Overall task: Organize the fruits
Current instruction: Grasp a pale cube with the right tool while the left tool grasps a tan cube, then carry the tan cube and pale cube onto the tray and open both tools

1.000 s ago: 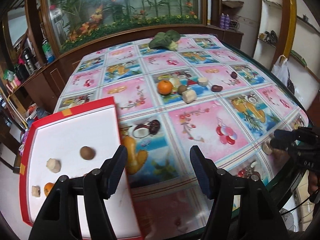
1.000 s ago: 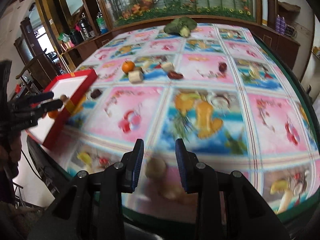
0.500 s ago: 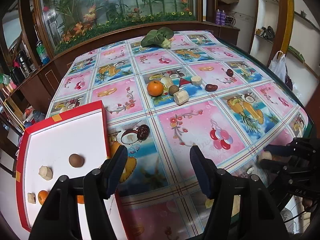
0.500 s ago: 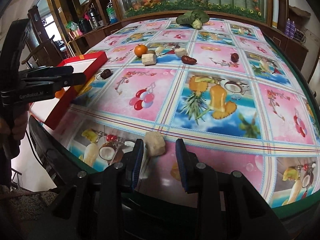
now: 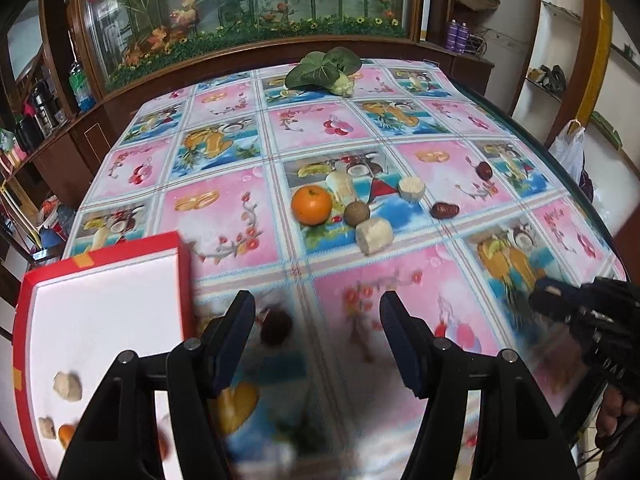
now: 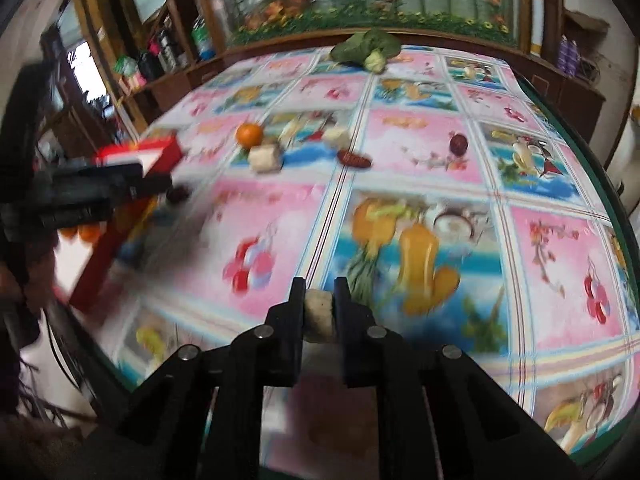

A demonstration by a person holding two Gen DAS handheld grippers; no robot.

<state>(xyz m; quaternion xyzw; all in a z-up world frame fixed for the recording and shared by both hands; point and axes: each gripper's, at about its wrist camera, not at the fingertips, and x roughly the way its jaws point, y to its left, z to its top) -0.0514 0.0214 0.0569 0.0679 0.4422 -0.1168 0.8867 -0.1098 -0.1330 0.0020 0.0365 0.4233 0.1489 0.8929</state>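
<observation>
My right gripper (image 6: 319, 300) is shut on a pale beige fruit chunk (image 6: 319, 315), held above the near table edge. My left gripper (image 5: 316, 320) is open and empty above the tablecloth, just right of the red-rimmed white tray (image 5: 100, 320). A dark round fruit (image 5: 276, 326) lies blurred between its fingers. The tray holds pale chunks (image 5: 67, 386) and an orange piece (image 5: 66, 434). Mid-table lie an orange (image 5: 311, 205), a brown round fruit (image 5: 356, 213), pale chunks (image 5: 374, 235), and dark red dates (image 5: 445, 210).
A leafy green vegetable (image 5: 324, 70) lies at the far table edge. A wooden cabinet with a plant display (image 5: 248, 12) stands behind the table. The table's right edge (image 6: 616, 208) drops off near shelves. The right gripper also shows in the left wrist view (image 5: 560, 300).
My right gripper has closed on the pale chunk and lifted it off the tablecloth. My left gripper has moved forward and right, away from the tray.
</observation>
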